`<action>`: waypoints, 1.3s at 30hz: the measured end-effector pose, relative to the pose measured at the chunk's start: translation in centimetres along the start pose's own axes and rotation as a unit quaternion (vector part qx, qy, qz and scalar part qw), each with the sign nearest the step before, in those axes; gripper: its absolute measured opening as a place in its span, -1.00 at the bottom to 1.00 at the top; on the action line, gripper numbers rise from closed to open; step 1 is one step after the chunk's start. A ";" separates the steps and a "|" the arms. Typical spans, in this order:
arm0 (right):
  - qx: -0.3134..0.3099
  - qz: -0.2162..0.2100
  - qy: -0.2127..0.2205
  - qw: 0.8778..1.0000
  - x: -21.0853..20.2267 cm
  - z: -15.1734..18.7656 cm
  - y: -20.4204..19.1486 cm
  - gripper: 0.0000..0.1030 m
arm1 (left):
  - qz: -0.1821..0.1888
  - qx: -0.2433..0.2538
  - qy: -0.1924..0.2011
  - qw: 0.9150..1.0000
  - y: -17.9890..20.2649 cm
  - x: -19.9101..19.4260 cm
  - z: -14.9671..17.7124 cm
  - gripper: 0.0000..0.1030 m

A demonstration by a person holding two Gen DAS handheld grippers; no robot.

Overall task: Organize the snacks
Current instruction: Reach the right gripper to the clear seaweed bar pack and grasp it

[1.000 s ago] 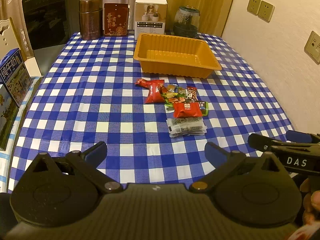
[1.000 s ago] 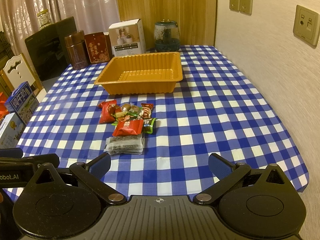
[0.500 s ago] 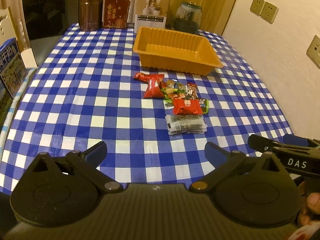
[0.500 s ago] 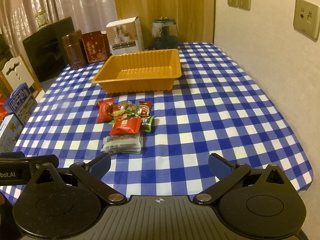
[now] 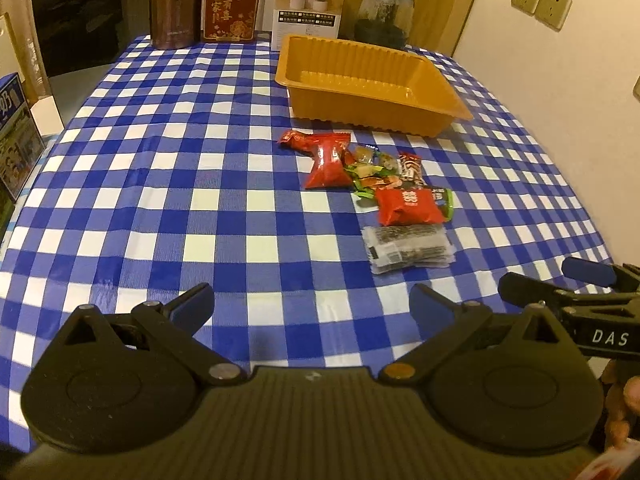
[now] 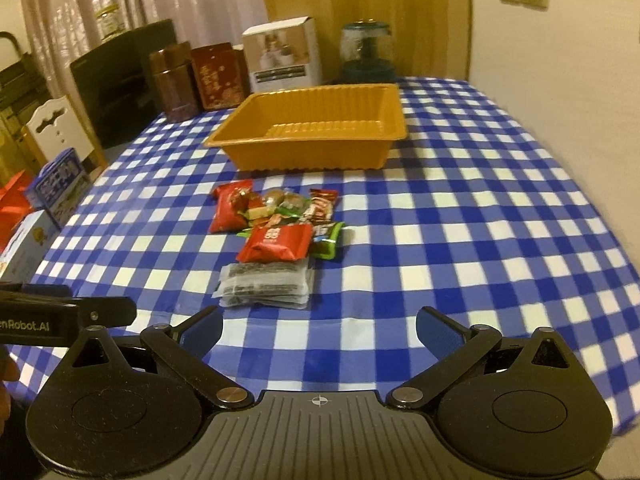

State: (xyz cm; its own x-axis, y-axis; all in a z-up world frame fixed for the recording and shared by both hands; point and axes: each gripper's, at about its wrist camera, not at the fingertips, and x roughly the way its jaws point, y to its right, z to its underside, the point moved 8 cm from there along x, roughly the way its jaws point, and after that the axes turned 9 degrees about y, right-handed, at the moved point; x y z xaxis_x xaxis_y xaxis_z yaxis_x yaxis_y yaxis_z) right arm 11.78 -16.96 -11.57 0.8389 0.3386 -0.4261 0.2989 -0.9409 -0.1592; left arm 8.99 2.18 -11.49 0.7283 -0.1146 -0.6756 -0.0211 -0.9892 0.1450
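A pile of snacks lies on the blue checked tablecloth: a red packet (image 5: 329,159), small wrapped candies (image 5: 374,168), a second red packet (image 5: 408,207) and a clear pack of dark seaweed (image 5: 408,249). The seaweed pack (image 6: 267,285) is nearest my right gripper. An empty orange tray (image 5: 372,84) (image 6: 316,128) stands just behind the pile. My left gripper (image 5: 312,304) is open and empty, near the table's front edge, left of the pile. My right gripper (image 6: 319,330) is open and empty, just short of the seaweed pack.
At the table's far edge stand a brown canister (image 5: 176,4), a red tin (image 5: 231,10), a white box (image 5: 310,6) and a glass jar (image 5: 386,12). A wall (image 5: 560,60) runs along the right. Boxes (image 6: 56,184) sit off the left side.
Both grippers have moved forward over the table toward the snack pile, which looks larger and closer now. Both stay open.
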 end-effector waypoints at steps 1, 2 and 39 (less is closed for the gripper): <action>-0.001 0.000 -0.002 1.000 0.5 0.1 0.0 0.99 | 0.000 0.000 -0.001 1.000 -0.2 0.3 0.0 1.00; -0.001 -0.001 -0.002 1.000 0.9 0.1 -0.1 0.99 | -0.003 -0.001 -0.001 1.000 -0.5 0.6 -0.1 1.00; -0.028 0.049 -0.016 0.998 10.9 1.8 -4.6 0.63 | -0.017 -0.041 -0.006 0.999 -5.1 4.6 -2.1 1.00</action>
State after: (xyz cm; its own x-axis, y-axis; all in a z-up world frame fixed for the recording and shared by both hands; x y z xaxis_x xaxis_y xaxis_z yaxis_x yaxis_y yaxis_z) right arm 18.78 -8.92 -17.11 0.8505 0.2438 -0.4662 0.2415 -0.9682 -0.0658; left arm 13.90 6.89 -13.85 0.7200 -0.0824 -0.6890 0.0601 -0.9818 0.1803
